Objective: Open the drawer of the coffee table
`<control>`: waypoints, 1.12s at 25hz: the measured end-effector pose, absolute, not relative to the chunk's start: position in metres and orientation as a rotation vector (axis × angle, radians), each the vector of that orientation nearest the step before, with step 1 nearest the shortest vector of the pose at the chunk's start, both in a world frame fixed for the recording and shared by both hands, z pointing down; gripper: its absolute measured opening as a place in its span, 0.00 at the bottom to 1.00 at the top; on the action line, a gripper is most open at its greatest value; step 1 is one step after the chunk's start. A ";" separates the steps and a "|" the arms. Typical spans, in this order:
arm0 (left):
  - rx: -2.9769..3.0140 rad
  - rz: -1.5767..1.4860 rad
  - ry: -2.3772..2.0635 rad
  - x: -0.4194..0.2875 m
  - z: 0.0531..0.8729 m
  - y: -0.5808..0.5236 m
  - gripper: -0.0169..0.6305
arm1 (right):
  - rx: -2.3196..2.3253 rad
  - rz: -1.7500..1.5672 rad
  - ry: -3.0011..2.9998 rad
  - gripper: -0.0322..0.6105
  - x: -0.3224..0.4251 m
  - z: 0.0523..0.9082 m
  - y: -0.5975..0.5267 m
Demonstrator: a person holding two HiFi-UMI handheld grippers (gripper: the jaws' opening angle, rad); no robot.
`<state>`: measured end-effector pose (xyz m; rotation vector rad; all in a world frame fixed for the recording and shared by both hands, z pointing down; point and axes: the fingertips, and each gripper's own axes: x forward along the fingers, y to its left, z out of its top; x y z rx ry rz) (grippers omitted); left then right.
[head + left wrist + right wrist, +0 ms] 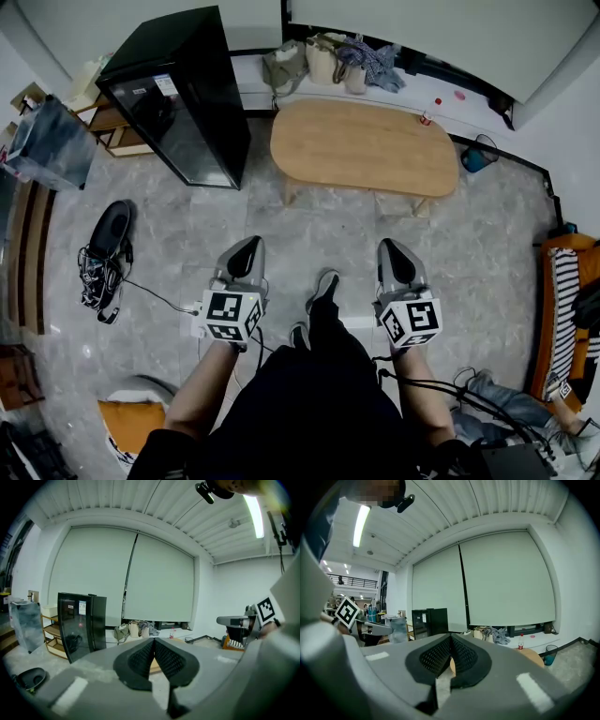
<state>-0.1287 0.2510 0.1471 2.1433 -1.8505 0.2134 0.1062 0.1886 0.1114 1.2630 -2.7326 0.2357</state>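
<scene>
- Head view: the table (366, 145) lay ahead of both grippers, well apart, its long axis crosswise; no drawer showed; the right gripper (394, 248) faced its near side; the left gripper (247, 246) pointed past its left end.
- Left gripper view: jaws pressed together, empty; table beyond the tips.
- Right gripper view: jaws likewise together, holding nothing; table ahead, slightly right.

Black clothes (309, 412), grey shoes (323, 286); grey left gripper (249, 244) and right gripper (388, 246), black-and-white marker cubes (232, 316), black cables (441, 386) below the cubes
</scene>
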 end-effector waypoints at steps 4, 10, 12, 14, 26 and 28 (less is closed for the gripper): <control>2.136 0.244 -1.866 -0.140 0.148 0.218 0.03 | 1.263 0.266 -2.746 0.05 0.099 0.117 0.151; 2.129 0.330 -1.804 -0.131 0.161 0.148 0.03 | 1.294 0.377 -2.742 0.05 0.099 0.140 0.066; 2.158 0.364 -1.766 -0.122 0.167 0.123 0.03 | 1.300 0.397 -2.742 0.05 0.100 0.148 0.038; 2.163 0.385 -1.750 -0.120 0.175 0.100 0.03 | 1.298 0.417 -2.738 0.05 0.101 0.158 0.016; 2.160 0.449 -1.733 -0.128 0.213 0.007 0.03 | 1.240 0.434 -2.638 0.05 0.120 0.224 -0.064; 2.164 0.480 -1.713 -0.136 0.232 -0.006 0.03 | 1.203 0.415 -2.628 0.05 0.116 0.240 -0.074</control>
